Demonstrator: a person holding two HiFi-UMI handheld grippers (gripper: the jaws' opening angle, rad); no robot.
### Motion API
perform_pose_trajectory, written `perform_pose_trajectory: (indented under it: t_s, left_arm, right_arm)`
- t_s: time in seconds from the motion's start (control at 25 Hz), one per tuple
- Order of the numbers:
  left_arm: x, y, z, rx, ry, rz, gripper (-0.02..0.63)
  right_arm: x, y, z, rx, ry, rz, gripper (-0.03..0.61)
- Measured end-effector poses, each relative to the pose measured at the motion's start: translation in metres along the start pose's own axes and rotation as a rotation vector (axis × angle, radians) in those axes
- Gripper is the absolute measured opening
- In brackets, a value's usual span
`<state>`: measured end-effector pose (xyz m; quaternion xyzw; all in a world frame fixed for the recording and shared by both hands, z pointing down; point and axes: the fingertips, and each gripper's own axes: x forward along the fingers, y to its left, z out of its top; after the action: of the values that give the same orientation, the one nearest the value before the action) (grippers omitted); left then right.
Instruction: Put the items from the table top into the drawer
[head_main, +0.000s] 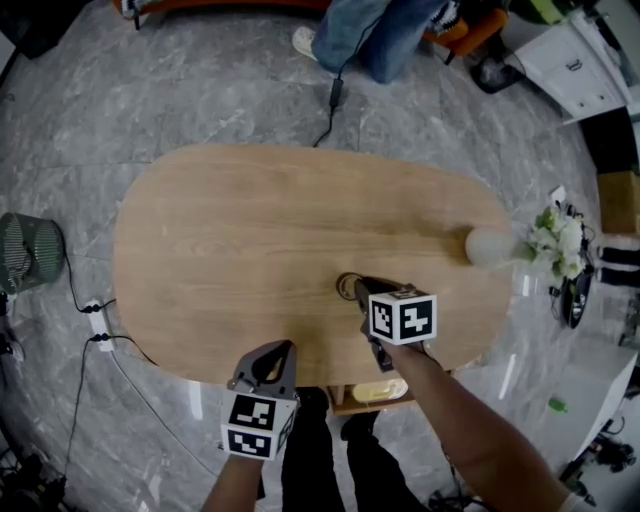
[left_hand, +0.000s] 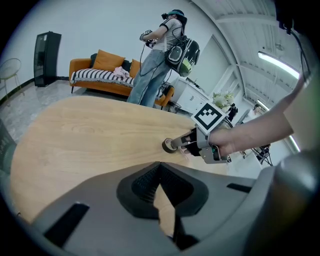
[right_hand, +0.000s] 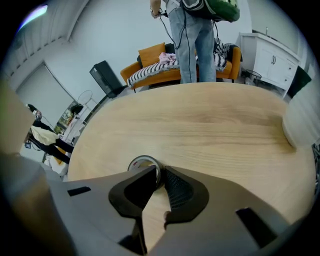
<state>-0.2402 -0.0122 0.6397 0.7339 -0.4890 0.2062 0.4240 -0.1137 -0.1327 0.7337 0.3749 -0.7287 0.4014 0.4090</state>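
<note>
The left hand-held gripper (head_main: 283, 348) is closed on nothing, above the desk's (head_main: 220, 240) near edge. The tape roll (right_hand: 137, 161) lies flat on the desk, right of the middle, with its hole facing up. It is round, so no side is longer. The right hand-held gripper (right_hand: 157, 174) pinches its thin wall. That small hold could slip, and the roll might tip or drop.

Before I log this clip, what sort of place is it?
Probably a furnished lounge or living-room mock-up: an orange sofa, a wooden oval table on a grey stone-look floor, and white cabinets along the wall.
</note>
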Motion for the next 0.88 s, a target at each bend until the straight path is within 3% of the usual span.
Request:
perform_pose_trajectory:
  t_s: [0.4, 0.88]
  left_arm:
    - [-0.005, -0.015, -0.009, -0.011, 0.032, -0.008, 0.0]
    - [0.017, -0.062, -0.001, -0.02, 0.009, -0.023, 0.0]
  right_arm:
    - [-0.023, -0.003, 0.002, -0.022, -0.045, 0.028, 0.057]
    - [-0.081, -0.037, -0.037, 0.006, -0.032, 0.071, 0.055]
